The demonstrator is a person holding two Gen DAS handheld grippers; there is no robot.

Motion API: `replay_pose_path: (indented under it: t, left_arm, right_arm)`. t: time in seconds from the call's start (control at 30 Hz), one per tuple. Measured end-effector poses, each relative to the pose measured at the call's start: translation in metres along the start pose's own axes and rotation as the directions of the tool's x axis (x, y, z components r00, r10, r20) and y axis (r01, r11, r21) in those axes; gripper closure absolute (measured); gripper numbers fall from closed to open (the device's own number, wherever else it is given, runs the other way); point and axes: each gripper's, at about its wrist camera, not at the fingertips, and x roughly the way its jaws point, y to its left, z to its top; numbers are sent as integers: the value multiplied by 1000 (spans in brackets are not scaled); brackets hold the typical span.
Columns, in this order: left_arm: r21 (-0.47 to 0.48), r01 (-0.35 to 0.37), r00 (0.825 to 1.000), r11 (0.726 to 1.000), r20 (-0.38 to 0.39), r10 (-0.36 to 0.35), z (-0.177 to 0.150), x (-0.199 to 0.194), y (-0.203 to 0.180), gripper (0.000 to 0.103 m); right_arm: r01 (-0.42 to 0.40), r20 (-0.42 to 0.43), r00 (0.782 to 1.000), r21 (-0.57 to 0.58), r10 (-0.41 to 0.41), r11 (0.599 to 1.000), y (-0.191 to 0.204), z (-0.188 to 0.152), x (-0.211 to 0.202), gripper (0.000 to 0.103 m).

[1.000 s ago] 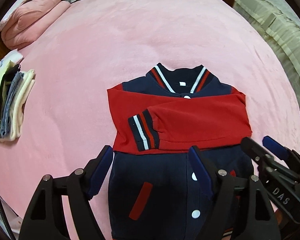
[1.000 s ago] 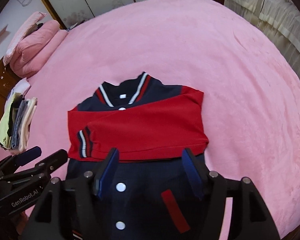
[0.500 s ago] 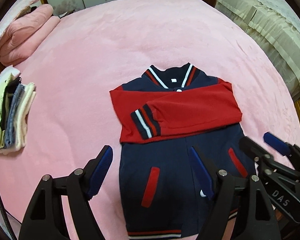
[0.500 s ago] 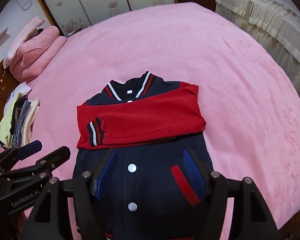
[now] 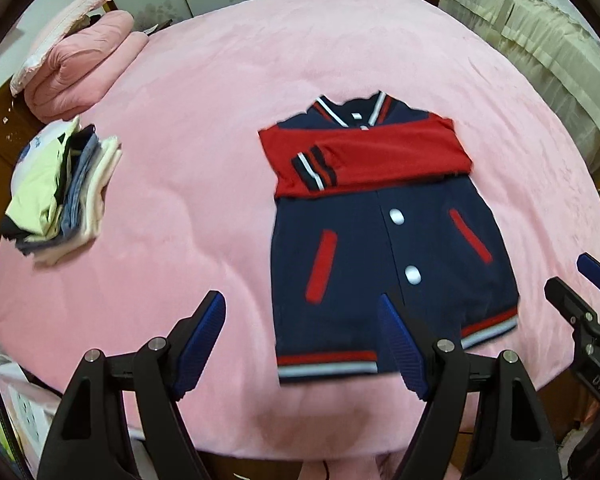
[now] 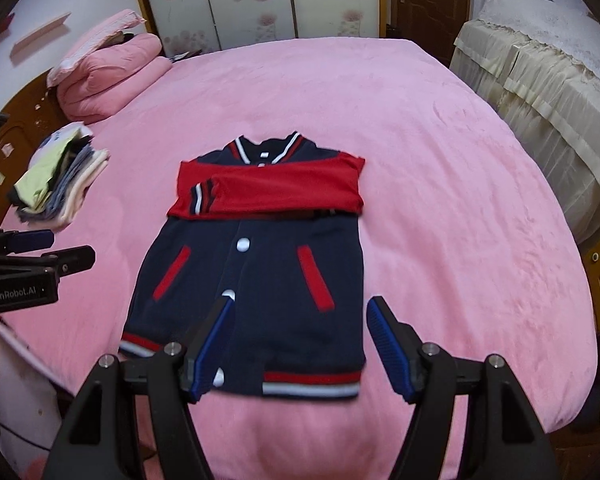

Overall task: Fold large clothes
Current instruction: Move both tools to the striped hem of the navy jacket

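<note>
Navy varsity jacket [image 5: 384, 240] with red sleeves [image 5: 376, 156] folded across lies on the pink plush bedspread [image 5: 220, 120]. Left gripper [image 5: 300, 336] and right gripper [image 6: 300, 340] hover spread wide, holding nothing, above its hem at 6 o'clock.

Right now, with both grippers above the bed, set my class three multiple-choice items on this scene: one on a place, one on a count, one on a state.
1. Where is the pile of folded clothes relative to the jacket?
A. To its left
B. On top of it
C. To its right

2. How many white snaps show below the folded sleeves in the left wrist view?
A. Five
B. Two
C. None

3. How are the left gripper and right gripper?
A. Both open, holding nothing
B. Both shut on the hem
C. Left shut on a sleeve

Key: 1 A, the pile lies left, near the pillow. 2 B, two snaps show down the front. 3 A, both sets of fingers are spread with nothing between them.
</note>
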Motion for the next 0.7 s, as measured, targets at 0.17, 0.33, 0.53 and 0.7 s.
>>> replay_pose_path:
  t: [0.17, 0.33, 0.53, 0.7]
  left_arm:
    - [-41, 34, 998, 999, -46, -36, -33, -4, 2, 25]
    - [-67, -6, 992, 998, -126, -2, -55, 8, 10, 21]
    - [-35, 141, 972, 989, -183, -145, -76, 38, 18, 13]
    - [-135, 262, 942, 956, -179, -283, -86, 79, 30, 13]
  right_arm:
    - [-38, -26, 999, 59, 39, 998, -18, -32, -17, 35]
    - [-33, -45, 998, 71, 36, 997, -27, -56, -20, 35]
    - [-205, -12, 978, 129, 208, 970, -38, -81, 1, 35]
    - [-158, -72, 982, 178, 173, 971, -50, -97, 48, 35]
